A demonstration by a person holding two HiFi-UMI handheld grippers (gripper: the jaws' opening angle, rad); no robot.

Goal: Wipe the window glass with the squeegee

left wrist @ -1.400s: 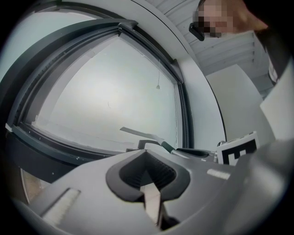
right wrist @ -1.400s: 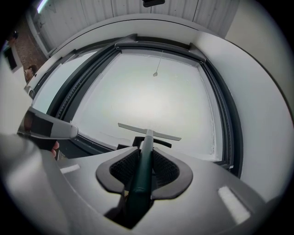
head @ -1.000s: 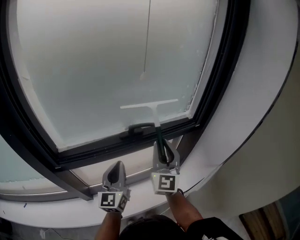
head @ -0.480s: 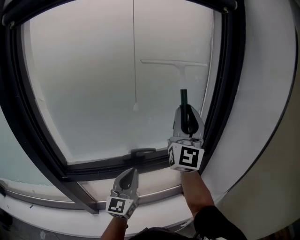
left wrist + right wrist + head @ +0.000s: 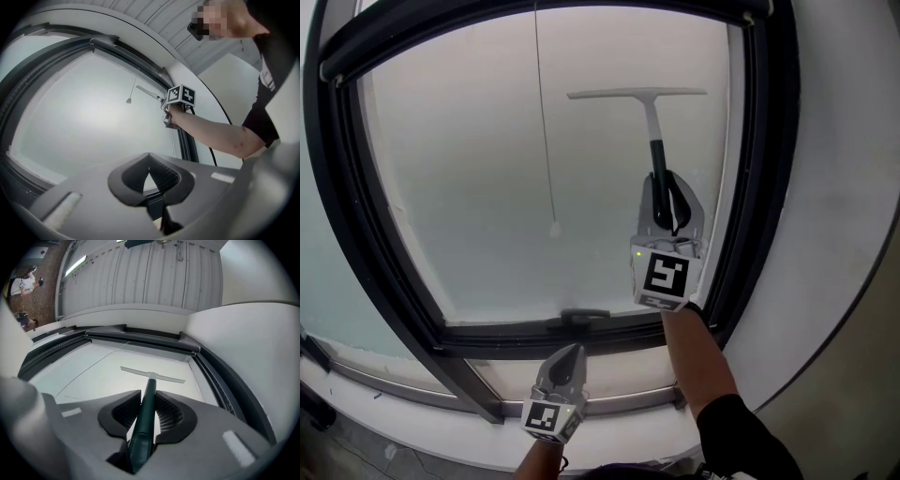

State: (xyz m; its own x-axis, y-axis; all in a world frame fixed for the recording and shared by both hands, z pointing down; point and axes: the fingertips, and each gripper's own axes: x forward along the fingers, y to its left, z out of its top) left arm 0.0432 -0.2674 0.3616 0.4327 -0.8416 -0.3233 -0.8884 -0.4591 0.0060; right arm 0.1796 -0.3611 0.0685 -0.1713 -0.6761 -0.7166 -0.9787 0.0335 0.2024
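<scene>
A squeegee [image 5: 649,111] with a white blade and dark green handle lies against the frosted window glass [image 5: 487,150], blade high at the upper right of the pane. My right gripper [image 5: 666,199] is shut on its handle; in the right gripper view the green handle [image 5: 146,411] runs between the jaws to the blade [image 5: 152,374]. My left gripper [image 5: 564,361] hangs low by the sill, below the pane, jaws closed with nothing between them [image 5: 149,174]. The left gripper view also shows the right gripper [image 5: 169,108] and forearm up at the glass.
A black window frame [image 5: 757,150] surrounds the pane, with a dark latch handle [image 5: 583,314] on its bottom rail. A thin blind cord [image 5: 545,122] with a small pull hangs in front of the glass. White wall [image 5: 834,187] flanks the right side.
The right gripper has carried the squeegee from the bottom of the pane up to its upper right part. The left gripper has stayed low by the sill.
</scene>
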